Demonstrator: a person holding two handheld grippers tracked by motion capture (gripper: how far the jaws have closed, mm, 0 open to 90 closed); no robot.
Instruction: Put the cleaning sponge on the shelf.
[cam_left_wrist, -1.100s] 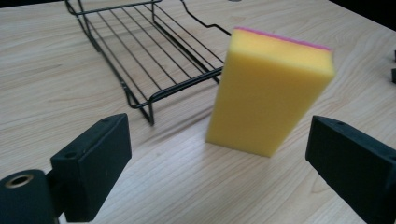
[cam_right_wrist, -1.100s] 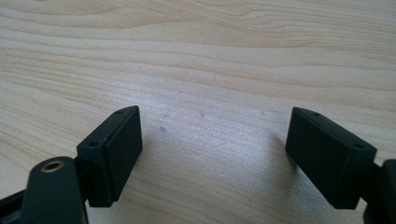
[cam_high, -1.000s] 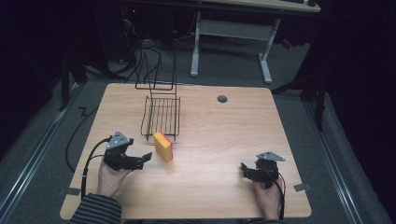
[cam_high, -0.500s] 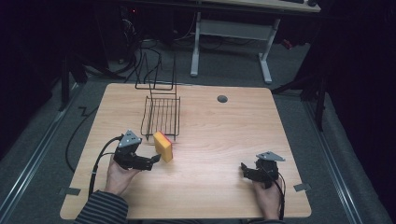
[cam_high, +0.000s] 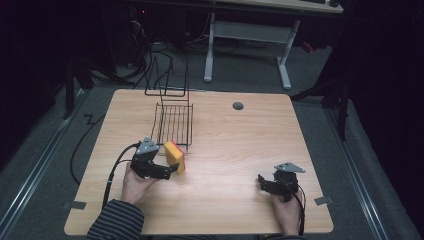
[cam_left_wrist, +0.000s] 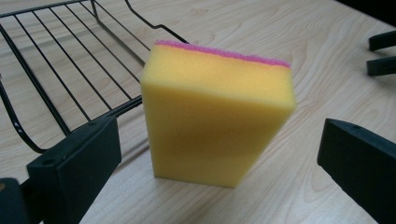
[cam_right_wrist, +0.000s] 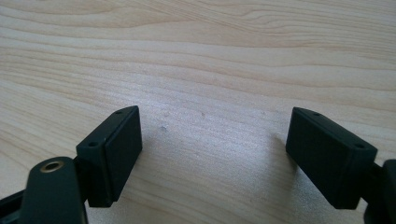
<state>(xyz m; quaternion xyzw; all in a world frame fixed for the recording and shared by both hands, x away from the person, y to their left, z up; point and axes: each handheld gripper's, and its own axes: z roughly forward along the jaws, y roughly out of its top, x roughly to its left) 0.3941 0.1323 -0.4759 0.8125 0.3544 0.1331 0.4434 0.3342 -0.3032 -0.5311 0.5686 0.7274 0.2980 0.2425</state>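
Observation:
A yellow sponge (cam_high: 175, 156) with a pink scouring layer stands on its edge on the wooden table (cam_high: 230, 145), just in front of a black wire rack (cam_high: 175, 122). My left gripper (cam_high: 171, 170) reaches it from the left. In the left gripper view the sponge (cam_left_wrist: 215, 112) stands in the gap of my left gripper (cam_left_wrist: 219, 163); the jaws have just been opening and now stand wide on either side, with no pad touching it. My right gripper (cam_high: 263, 182) rests near the table's front right. Open with bare wood between its jaws is my right gripper (cam_right_wrist: 212, 154).
The wire rack (cam_left_wrist: 56, 70) lies close behind and left of the sponge. A grey cable hole (cam_high: 238, 105) sits at the far middle of the table. Cables (cam_high: 150, 65) and a white desk frame (cam_high: 245, 35) are on the floor beyond.
My left hand has moved right across the table up to the sponge, and its jaws have spread wider around it. The sponge and the right gripper have not moved.

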